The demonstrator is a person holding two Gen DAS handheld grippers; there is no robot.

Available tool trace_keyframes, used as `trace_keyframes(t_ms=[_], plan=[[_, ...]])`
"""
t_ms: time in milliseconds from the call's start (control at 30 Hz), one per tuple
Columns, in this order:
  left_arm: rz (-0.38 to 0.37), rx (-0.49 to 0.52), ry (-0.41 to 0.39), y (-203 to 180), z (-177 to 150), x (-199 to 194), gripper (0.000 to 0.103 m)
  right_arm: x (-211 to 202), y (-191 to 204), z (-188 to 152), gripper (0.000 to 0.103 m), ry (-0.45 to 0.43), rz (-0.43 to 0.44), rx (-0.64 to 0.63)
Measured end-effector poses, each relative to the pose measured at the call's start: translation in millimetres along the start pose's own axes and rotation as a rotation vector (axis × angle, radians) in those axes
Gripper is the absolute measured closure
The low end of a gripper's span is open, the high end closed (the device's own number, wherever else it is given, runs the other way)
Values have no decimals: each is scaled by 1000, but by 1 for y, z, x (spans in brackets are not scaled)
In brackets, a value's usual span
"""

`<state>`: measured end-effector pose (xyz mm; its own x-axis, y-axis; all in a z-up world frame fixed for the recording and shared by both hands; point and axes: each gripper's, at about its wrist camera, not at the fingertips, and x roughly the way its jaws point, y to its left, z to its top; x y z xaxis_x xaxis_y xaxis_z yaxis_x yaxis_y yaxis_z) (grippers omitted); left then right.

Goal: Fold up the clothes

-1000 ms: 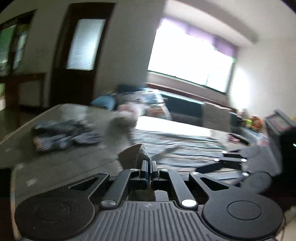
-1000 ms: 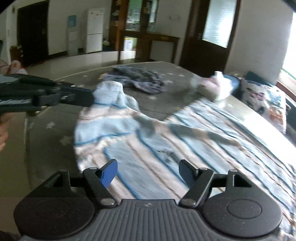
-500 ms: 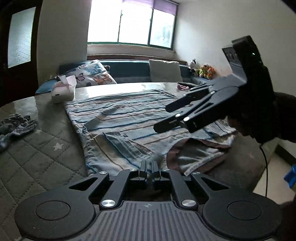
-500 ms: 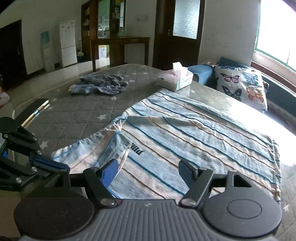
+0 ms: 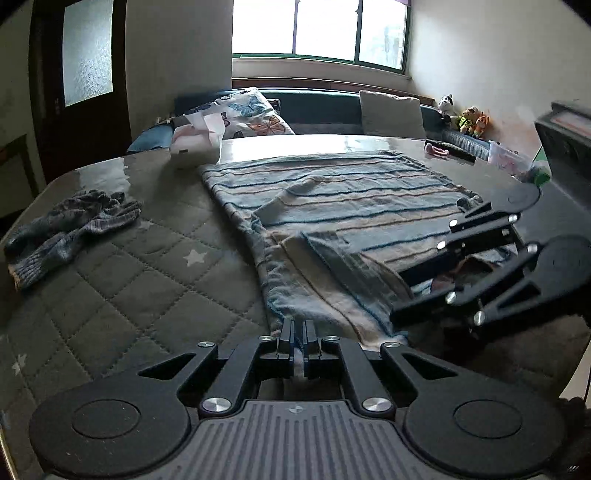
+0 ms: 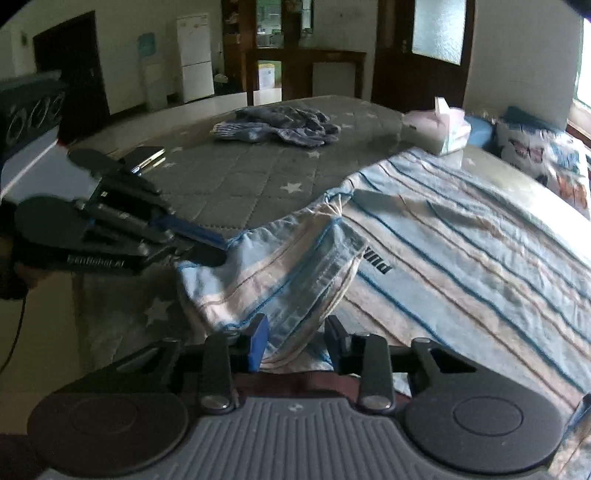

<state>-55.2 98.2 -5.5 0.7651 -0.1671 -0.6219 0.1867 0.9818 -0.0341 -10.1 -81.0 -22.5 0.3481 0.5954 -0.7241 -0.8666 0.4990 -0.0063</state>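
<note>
Left wrist view: striped garment [image 5: 332, 206], soft knit w/ pale blue, beige and thin dark-blue stripes, lies spread flat on a grey quilted cover [image 5: 122, 295] w/ diamond stitching and white stars. Garment runs from 6 o'clock up to 12, hem corner at the near edge rumpled. Left gripper [image 5: 298, 345]: black jaws pressed together, a bit of the garment's near edge pinched between them. Right gripper [image 5: 436, 291] comes in from 3 o'clock, tilted, fingers spread apart over the near right corner of the garment; whether it touches cloth can't tell here. Crumpled grey knit gloves [image 5: 70, 229] at 9 o'clock, well apart from the garment. Tissue box [image 5: 195, 142] at 11 o'clock, just beside the far left corner. Only this view shows the window [image 5: 321, 27], the white cushion [image 5: 391, 114] and small plush toys [image 5: 465, 118] at 1–2 o'clock.

Right wrist view: same garment fills 1–5 o'clock; near corner folded over, black lettering [image 6: 376, 264] upside down. Right gripper [image 6: 295, 343]: blue-padded fingers partly apart, bunched cloth edge between them, not clamped. Left gripper [image 6: 199, 243] at 9 o'clock, closed on the lifted garment corner. Only this view shows a white fridge [image 6: 194, 74] at 11 o'clock, a flat shiny phone-like slab [image 6: 146, 158] at 10, and a dark wooden cabinet [image 6: 306, 70] at 12. Gloves [image 6: 277, 127] at 12; tissue box [image 6: 441, 129] at 1.
</note>
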Motion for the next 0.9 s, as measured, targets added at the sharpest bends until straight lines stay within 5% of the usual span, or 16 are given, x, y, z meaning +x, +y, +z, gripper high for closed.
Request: trace_keyframes(t_ms=[367, 733, 900], plan=[[-20, 36, -4, -7, 51, 61, 97, -35, -40, -7, 71, -27, -54, 96], [-33, 114, -12, -28, 28, 50, 97, -80, -102, -56, 69, 21, -262, 233], [-76, 222, -33, -60, 4, 29, 95, -92, -108, -82, 59, 49, -309, 260]])
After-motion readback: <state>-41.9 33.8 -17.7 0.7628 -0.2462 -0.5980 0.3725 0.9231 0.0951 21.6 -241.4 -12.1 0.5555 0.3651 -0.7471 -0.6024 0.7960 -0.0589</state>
